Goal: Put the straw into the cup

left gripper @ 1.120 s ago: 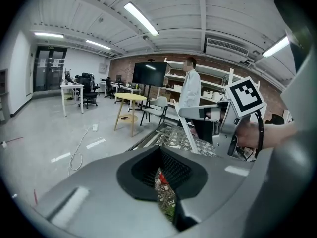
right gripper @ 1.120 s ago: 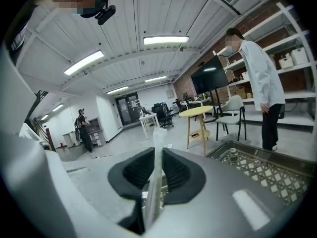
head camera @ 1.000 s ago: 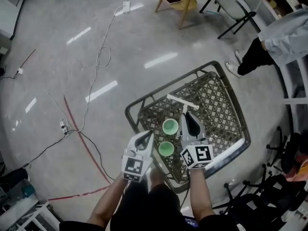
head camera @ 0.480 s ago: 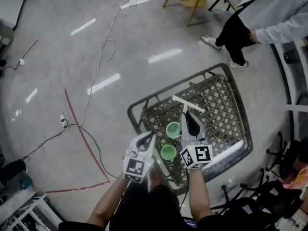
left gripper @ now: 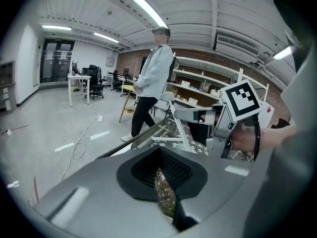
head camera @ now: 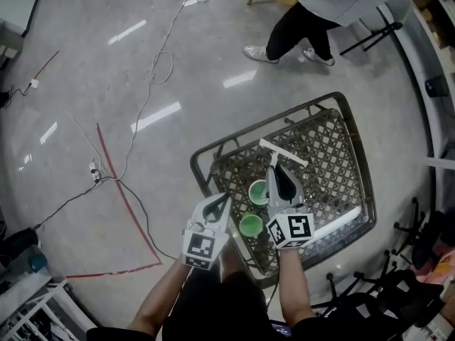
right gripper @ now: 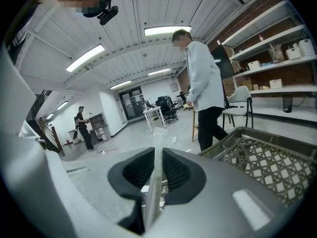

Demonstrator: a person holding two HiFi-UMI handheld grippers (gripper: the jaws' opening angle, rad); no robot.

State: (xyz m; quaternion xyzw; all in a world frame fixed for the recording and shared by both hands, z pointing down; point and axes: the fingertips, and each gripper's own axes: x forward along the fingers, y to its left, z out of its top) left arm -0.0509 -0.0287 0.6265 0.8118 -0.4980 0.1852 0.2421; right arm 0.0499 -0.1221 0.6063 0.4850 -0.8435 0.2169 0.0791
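Over the far part of the wicker basket (head camera: 334, 99), the right gripper (head camera: 274, 165) holds the straw (head camera: 284, 153) crosswise, just beyond the far green cup (head camera: 258, 191). Neither cup has a straw in it.

Risks, as judged:
1. The straw is pinched near its middle and lies across the jaws, so neither end points at a cup mouth. The wrist has to tip it, and a thin straw may pivot or slip in the pinch.
2. The 2 cups look light and stand close together, with the near green cup (head camera: 249, 225) just behind the far one. A stray straw end could knock 1 over.
3. A miss could snag the straw end in the open weave.

Right gripper: jaws narrowly apart, clamped on the straw.

Left gripper (head camera: 217, 206): left of the near cup, jaws slightly parted. Only basket weave shows through the gap. It holds nothing and steadies no cup.
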